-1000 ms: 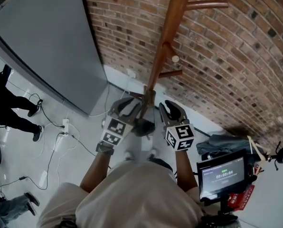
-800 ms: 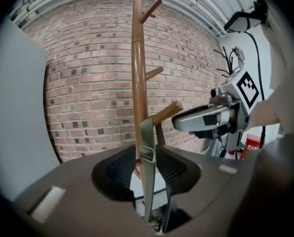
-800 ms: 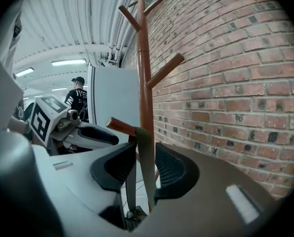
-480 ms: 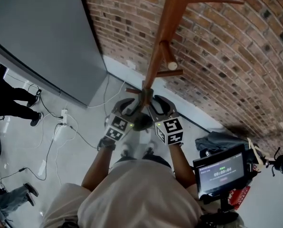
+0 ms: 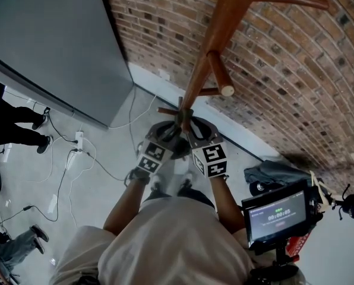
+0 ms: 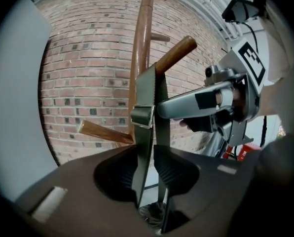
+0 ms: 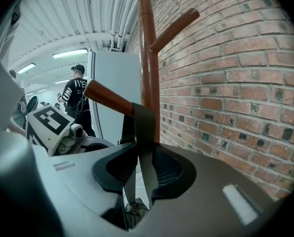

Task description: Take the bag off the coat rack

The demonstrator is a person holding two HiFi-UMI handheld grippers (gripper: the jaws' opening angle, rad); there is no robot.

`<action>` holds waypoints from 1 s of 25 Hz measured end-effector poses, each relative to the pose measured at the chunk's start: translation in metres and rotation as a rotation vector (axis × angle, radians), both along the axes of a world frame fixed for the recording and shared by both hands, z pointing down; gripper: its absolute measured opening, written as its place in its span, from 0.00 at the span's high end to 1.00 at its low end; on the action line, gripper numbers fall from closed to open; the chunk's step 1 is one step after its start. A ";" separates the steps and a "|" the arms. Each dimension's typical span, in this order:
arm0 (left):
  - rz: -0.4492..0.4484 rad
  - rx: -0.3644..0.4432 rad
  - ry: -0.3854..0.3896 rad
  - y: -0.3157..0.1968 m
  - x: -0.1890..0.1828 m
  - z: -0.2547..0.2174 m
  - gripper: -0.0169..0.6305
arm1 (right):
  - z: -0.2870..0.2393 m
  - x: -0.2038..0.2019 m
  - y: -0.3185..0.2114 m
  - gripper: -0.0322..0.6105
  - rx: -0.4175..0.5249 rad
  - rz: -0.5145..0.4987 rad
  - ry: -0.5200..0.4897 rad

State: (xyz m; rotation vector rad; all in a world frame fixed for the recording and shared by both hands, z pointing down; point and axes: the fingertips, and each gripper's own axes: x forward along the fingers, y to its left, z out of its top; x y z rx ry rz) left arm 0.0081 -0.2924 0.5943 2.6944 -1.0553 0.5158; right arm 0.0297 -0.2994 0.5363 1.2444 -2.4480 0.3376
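A brown wooden coat rack [image 5: 209, 46] stands by the brick wall. An olive bag strap [image 6: 146, 98] hangs over its slanted peg [image 6: 174, 53] and runs down between both grippers' jaws. The dark bag [image 5: 178, 150] hangs just under the grippers, mostly hidden by them. My left gripper [image 5: 168, 132] and right gripper [image 5: 192, 132] sit side by side at the pole. The left gripper [image 6: 148, 177] has its jaws closing on the strap, pads against it. The right gripper [image 7: 144, 177] is closing too, with the strap [image 7: 146, 127] pinched below the peg [image 7: 107, 98].
A grey panel [image 5: 52, 46] leans against the brick wall [image 5: 296, 82] at left. Cables and a power strip [image 5: 79, 153] lie on the floor. A person [image 5: 10, 123] stands far left. A small screen [image 5: 278, 215] and a grey-blue bundle [image 5: 272, 174] are at lower right.
Both grippers have moved forward and come together at the pole, where the strap hangs. The rack's peg now sits closer and higher in the head view.
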 end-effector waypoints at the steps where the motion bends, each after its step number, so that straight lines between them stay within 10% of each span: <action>1: -0.005 -0.002 0.005 -0.001 -0.001 0.000 0.83 | 0.001 0.000 0.000 0.81 -0.003 0.002 0.000; 25: -0.123 -0.050 0.045 0.006 -0.006 0.002 0.94 | 0.011 -0.002 0.006 0.94 -0.051 -0.001 -0.006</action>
